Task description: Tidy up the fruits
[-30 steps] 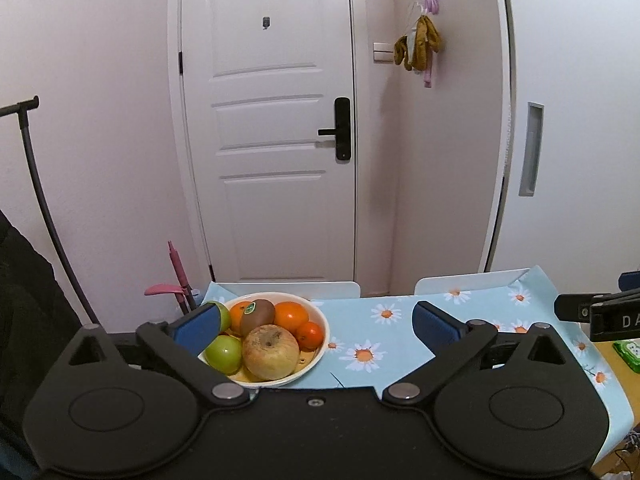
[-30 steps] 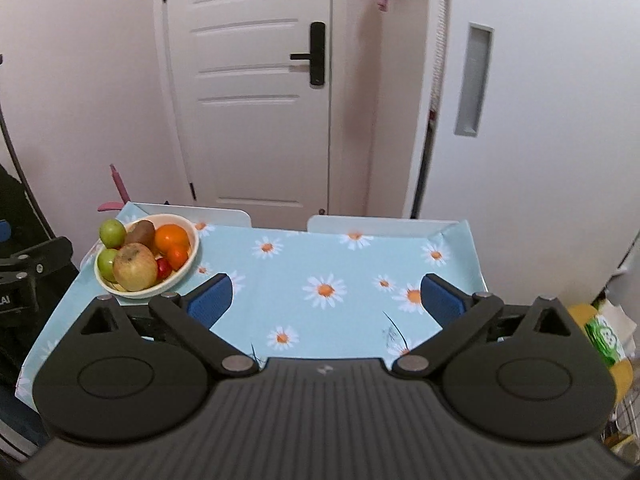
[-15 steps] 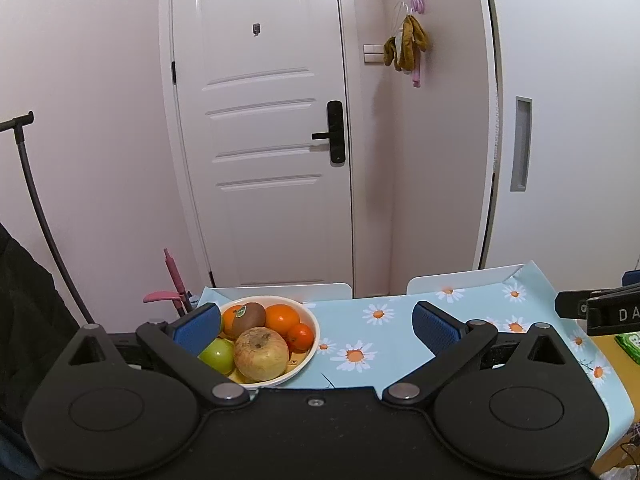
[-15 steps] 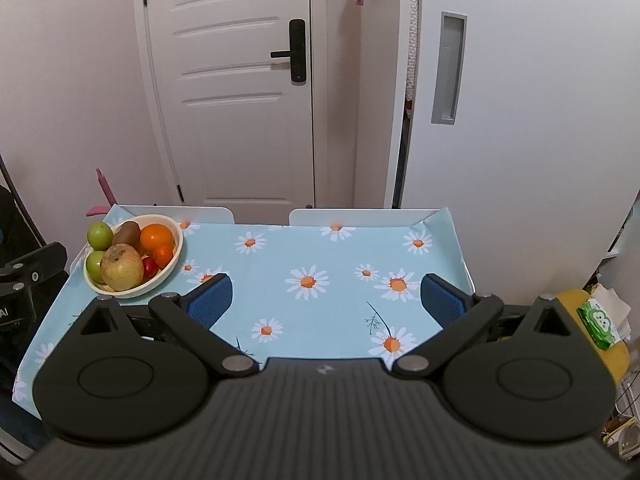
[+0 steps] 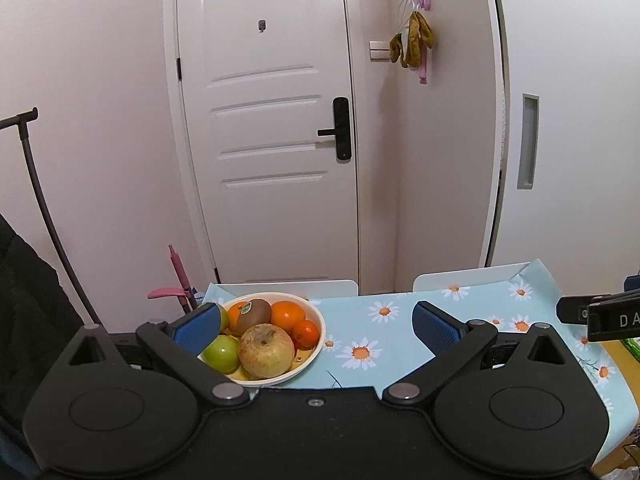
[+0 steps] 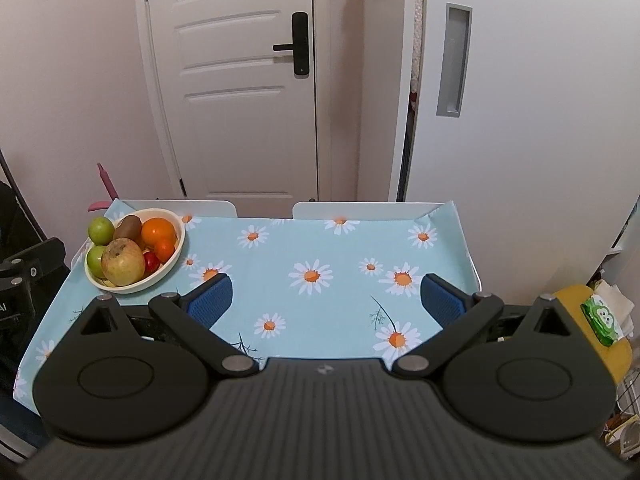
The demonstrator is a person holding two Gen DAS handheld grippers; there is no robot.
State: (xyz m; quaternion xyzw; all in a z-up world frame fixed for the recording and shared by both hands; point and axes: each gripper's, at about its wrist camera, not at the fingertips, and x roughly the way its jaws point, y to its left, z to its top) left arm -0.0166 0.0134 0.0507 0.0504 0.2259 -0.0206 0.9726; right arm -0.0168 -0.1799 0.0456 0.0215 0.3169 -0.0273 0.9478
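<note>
- Bowl: stands at the far left corner of the tabletop; all visible fruit lies in it: apple, two green fruits, kiwi, oranges.
- Left claw: wide, empty, just short of the bowl.
- Right claw: wide, empty, well right of the bowl.
- Progress: no fruit lies loose outside the bowl; this fits either fruit already gathered, or fruit awaiting sorting out.

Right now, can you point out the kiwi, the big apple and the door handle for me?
kiwi (image 6: 127, 227), right wrist view, on its brown skin.
big apple (image 6: 122, 262), right wrist view, on its yellowish front side.
door handle (image 6: 283, 47), right wrist view, on the black lever.
</note>
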